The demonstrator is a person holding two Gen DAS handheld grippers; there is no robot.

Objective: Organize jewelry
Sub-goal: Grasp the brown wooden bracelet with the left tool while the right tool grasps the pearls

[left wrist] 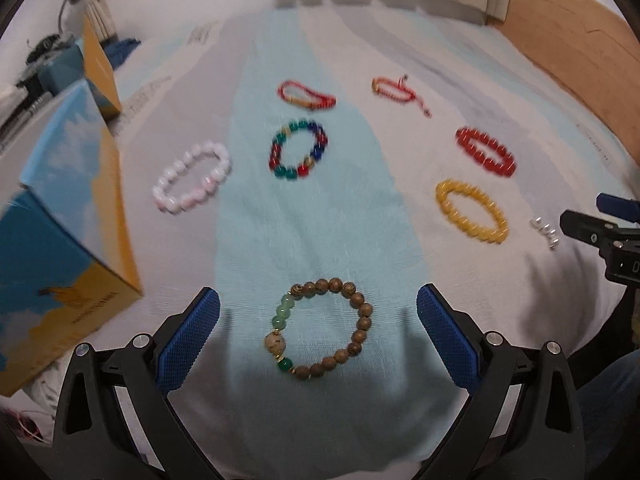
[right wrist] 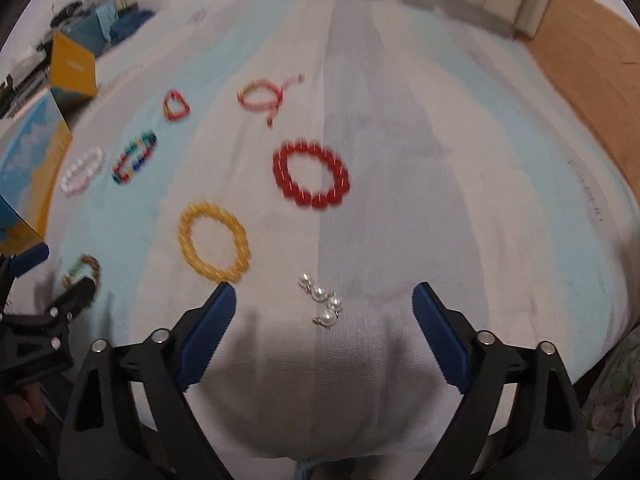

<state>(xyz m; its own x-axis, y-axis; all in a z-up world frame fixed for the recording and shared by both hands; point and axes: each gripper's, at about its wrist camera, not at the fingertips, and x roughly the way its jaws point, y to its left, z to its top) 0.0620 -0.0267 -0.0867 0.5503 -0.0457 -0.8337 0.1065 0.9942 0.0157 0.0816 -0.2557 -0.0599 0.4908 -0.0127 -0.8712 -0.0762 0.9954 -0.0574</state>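
Several bracelets lie on a pale blue and white cloth [left wrist: 320,220]. My left gripper [left wrist: 318,300] is open, with a brown wooden bead bracelet [left wrist: 324,328] with green beads lying between its fingers. My right gripper [right wrist: 324,296] is open, with a small string of pearls [right wrist: 322,300] between its fingers. Further off lie a yellow bracelet [right wrist: 214,242], a red bead bracelet [right wrist: 311,174], a multicoloured bracelet [left wrist: 299,150], a pink-white bracelet [left wrist: 192,176] and two red cord bracelets [left wrist: 306,95] [left wrist: 396,88]. The right gripper shows at the edge of the left wrist view [left wrist: 592,224].
An open blue and yellow cardboard box [left wrist: 60,208] stands at the left edge of the cloth, its lid flap up. Clutter sits behind it at far left. A wooden floor [right wrist: 592,72] lies beyond the cloth at right.
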